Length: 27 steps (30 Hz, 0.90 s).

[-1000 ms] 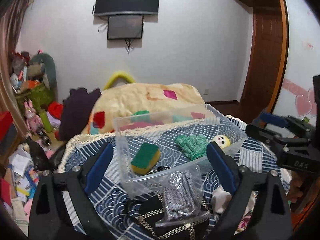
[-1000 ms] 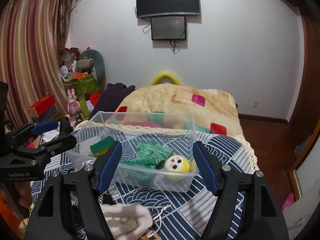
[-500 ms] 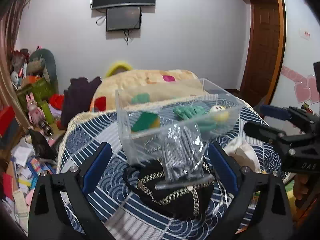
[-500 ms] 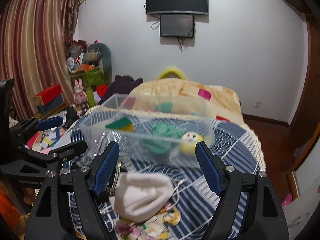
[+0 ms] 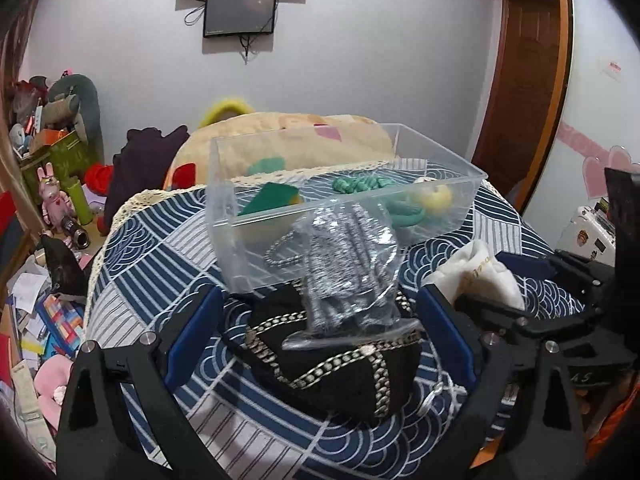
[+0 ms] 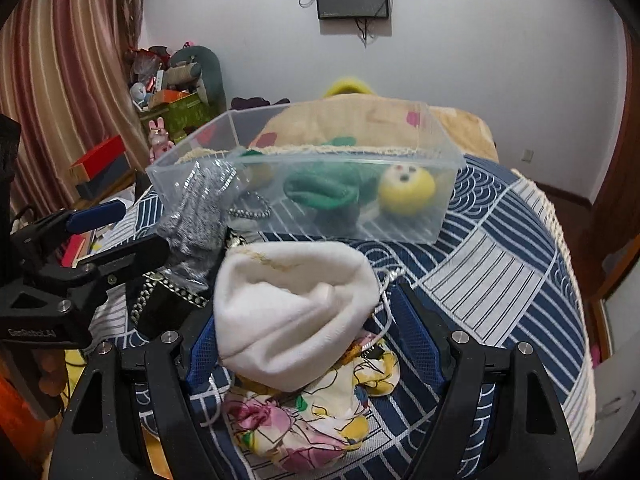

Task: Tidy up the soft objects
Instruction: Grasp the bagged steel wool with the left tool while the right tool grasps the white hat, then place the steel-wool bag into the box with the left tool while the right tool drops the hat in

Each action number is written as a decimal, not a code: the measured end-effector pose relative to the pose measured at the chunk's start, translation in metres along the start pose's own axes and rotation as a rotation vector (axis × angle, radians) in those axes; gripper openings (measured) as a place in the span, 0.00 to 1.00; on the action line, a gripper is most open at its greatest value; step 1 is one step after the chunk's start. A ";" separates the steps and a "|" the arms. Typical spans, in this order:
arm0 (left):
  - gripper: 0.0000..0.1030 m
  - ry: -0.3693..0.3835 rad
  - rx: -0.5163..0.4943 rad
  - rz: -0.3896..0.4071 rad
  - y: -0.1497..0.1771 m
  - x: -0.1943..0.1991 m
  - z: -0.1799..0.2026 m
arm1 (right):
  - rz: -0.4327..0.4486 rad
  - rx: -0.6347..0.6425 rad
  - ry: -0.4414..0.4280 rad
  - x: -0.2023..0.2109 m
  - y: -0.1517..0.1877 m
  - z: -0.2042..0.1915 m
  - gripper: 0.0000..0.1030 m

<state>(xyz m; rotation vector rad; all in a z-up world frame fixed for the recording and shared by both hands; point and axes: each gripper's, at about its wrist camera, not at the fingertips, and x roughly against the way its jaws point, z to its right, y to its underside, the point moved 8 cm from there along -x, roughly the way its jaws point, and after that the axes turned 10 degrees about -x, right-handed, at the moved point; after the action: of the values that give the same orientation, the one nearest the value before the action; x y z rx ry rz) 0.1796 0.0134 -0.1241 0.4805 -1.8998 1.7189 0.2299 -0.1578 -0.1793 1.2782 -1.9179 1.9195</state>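
Blue-and-white patterned cloth (image 5: 168, 240) covers the worktop that carries all task items.

Left gripper (image 5: 316, 336): fingers (image 5: 192, 332) spread wide, one on each side of a black pouch with metallic chain trim (image 5: 340, 364). No contact between the blue pads and the pouch is visible. A clear bag of grey fabric (image 5: 352, 268) rests on top of the pouch and leans against the near wall of the clear plastic bin (image 5: 432, 148).

Right gripper (image 6: 316, 344): fingers (image 6: 420, 336) spread wide around a white knit hat (image 6: 292, 312). The left pad lies right at the hat's edge (contact cannot be confirmed); the right pad stands apart from it. The hat lies on a floral fabric piece (image 6: 304, 424), with a white cord (image 6: 386, 308) trailing beside it.

Beyond both grippers, the bin stands on the cloth and contains:
- a green-and-yellow sponge (image 5: 272, 200), at the left end;
- a green knitted item (image 6: 324, 188), in the middle;
- a yellow plush ball with a face (image 6: 406, 188), at the right end.

In the right wrist view, the left gripper appears at the left edge, just beside the grey bag.

Behind the worktop lies a bed with a beige blanket (image 5: 288, 136). Two dark screens (image 5: 240, 12) hang on the white wall, and toys and boxes (image 5: 52, 168) are piled at the far left.
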 end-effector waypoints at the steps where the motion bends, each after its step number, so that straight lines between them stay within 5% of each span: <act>1: 0.95 0.009 0.000 -0.001 -0.002 -0.003 0.003 | -0.004 -0.005 -0.004 0.000 0.001 0.001 0.73; 6: 0.95 0.024 0.007 0.001 -0.009 -0.014 0.010 | -0.006 -0.020 -0.026 0.002 0.005 0.003 0.47; 12: 0.69 0.042 0.009 -0.029 -0.006 -0.028 0.012 | 0.019 -0.032 -0.039 0.010 0.003 0.004 0.24; 17: 0.41 0.048 -0.024 -0.035 -0.001 -0.030 0.016 | 0.055 -0.038 -0.035 0.018 -0.004 0.007 0.21; 27: 0.31 0.077 0.038 -0.004 0.000 -0.010 0.004 | 0.106 -0.075 -0.029 0.032 -0.015 0.013 0.20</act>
<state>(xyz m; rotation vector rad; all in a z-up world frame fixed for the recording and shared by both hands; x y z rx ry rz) 0.1866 0.0090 -0.1300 0.4254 -1.8139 1.7482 0.2254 -0.1805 -0.1501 1.2130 -2.0905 1.8661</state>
